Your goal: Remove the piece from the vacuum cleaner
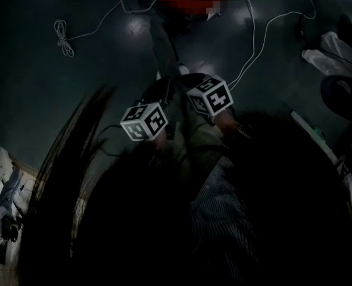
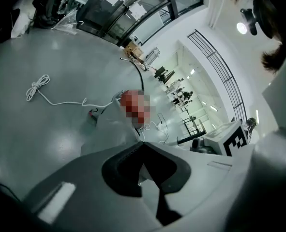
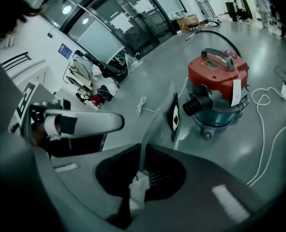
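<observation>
Head view, left to right: shows a coiled white cable [image 1: 62, 37] loose on the dark floor [image 1: 33, 88], then the left marker cube [image 1: 144, 121] and the right marker cube [image 1: 210, 96] close side by side in the middle, tipped forward and down, with a long flat grey piece [image 1: 164, 46] running on ahead of them. Suggests a shared hold near one end, probably to stop so long and thin a part from swinging. Left gripper view next: left gripper [image 2: 143, 149] drawn almost shut, only a thin dark slit between the jaws, apparently nipping the near edge of the piece, broad grey face spreading up and leftward just past the tips; bite not fully certain from this angle. Right gripper view last: right gripper [image 3: 142, 151] closed narrow on the same piece, seen edge-on, ribbed edge sunk between the pads, black-and-white label [image 3: 175, 117] higher up the blade. Places the red-topped vacuum cleaner [image 3: 218, 88] off to the right, upright on the floor, black hose port [image 3: 192, 105] facing this way, well apart from the piece. Reads as removal done or all but done: piece free of the machine and held up in both grippers.
</observation>
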The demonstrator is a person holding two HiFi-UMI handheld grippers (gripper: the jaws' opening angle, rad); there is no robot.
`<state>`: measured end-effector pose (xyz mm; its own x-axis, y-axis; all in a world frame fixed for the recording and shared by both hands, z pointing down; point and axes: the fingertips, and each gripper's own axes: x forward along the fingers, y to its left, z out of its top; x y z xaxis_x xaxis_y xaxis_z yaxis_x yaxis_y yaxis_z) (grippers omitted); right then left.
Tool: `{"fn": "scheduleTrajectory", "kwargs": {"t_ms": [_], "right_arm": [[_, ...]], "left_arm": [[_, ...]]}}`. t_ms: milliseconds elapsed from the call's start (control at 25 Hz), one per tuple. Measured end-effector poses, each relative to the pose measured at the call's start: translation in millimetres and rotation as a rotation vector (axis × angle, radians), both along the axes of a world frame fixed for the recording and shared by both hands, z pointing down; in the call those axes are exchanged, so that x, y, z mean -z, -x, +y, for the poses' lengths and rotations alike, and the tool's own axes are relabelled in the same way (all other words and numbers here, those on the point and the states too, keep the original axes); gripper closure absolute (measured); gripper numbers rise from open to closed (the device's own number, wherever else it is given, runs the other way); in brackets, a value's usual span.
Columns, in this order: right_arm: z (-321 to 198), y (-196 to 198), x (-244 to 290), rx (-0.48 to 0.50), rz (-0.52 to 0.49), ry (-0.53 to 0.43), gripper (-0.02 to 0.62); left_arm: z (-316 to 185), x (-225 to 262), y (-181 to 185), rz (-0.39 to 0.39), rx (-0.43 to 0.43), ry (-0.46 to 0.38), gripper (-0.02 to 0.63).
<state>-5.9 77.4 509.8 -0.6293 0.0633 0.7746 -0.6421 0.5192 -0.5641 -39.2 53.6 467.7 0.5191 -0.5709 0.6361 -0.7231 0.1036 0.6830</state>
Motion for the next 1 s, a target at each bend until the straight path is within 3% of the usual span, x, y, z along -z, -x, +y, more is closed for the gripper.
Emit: {"fn": "scheduleTrajectory", "kwargs": {"t_ms": [160, 320, 680, 840, 1000], "right_arm": [[15, -1, 59, 0.07, -0.032, -0.032, 0.581], [26, -14, 131, 0.062, -0.049, -0.077, 0.581], [-16, -41, 279, -0.131, -0.17, -0.233, 0.58], [-37, -47, 313, -0.187, -0.219, -0.291, 0.58], [-51, -51, 323, -0.202, -0.222, -0.336, 0.58]], "left_arm": [[-2, 46, -1, -0.006, -0.035, -0.027, 0.6], [-1, 100, -4, 0.031, 0.02, -0.055, 0.6], [-16, 222, -23, 0.054, -0.113, -0.166, 0.6], [-28, 249, -34, 0.115, -0.117, -0.21, 0.6], [-48, 266, -28, 0.115, -0.083, -0.265, 0.6]]}}
